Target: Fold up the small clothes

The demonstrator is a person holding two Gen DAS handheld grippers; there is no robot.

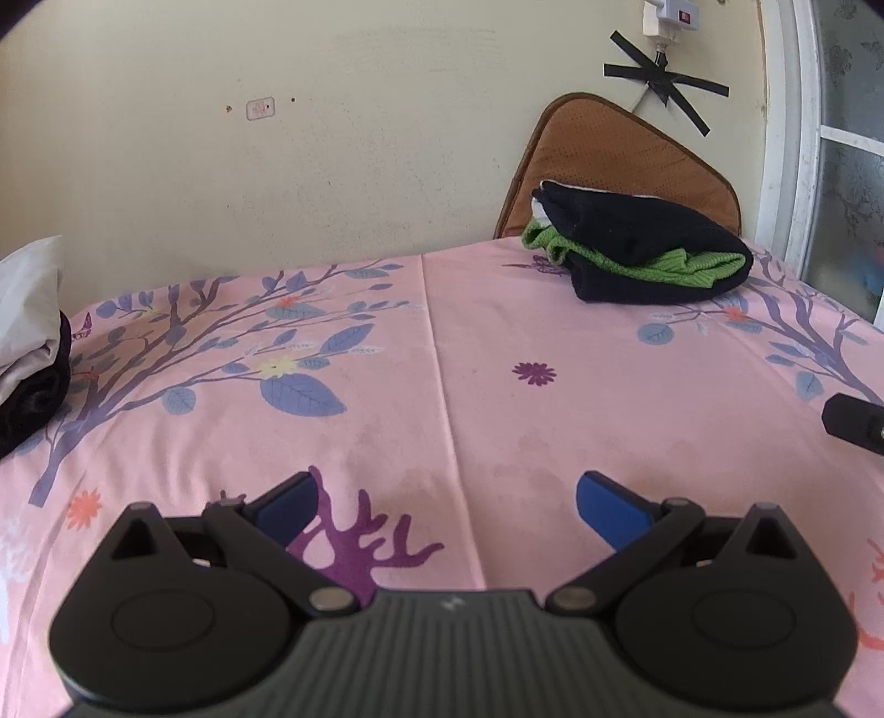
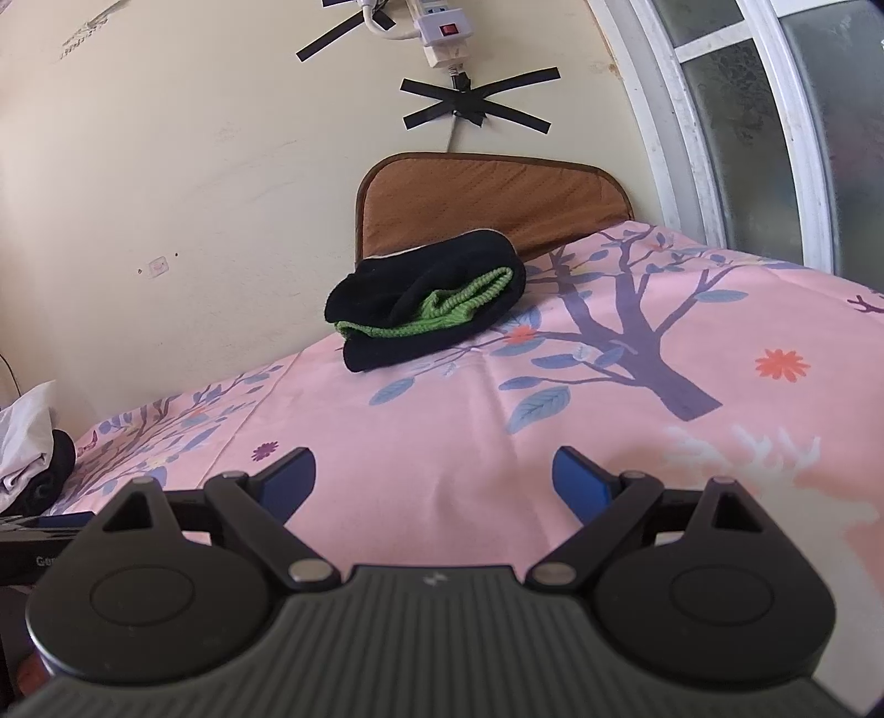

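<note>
A bundle of black and green clothes (image 1: 646,254) lies at the far right of the pink floral sheet (image 1: 497,397), and the right wrist view shows the same black and green clothes (image 2: 431,309) near the wall. A white and dark pile (image 1: 27,342) sits at the left edge, seen also as the white and dark pile (image 2: 33,453). My left gripper (image 1: 445,500) is open over bare sheet, nothing between its blue pads. My right gripper (image 2: 433,478) is open too, over the sheet (image 2: 552,420). The right gripper's tip (image 1: 853,422) shows at the left view's right edge.
A brown padded cushion (image 1: 613,160) leans on the cream wall behind the clothes. A power strip and taped cable (image 2: 442,38) hang on the wall. A white window frame (image 2: 718,138) borders the right. Part of the left gripper (image 2: 38,530) lies low left.
</note>
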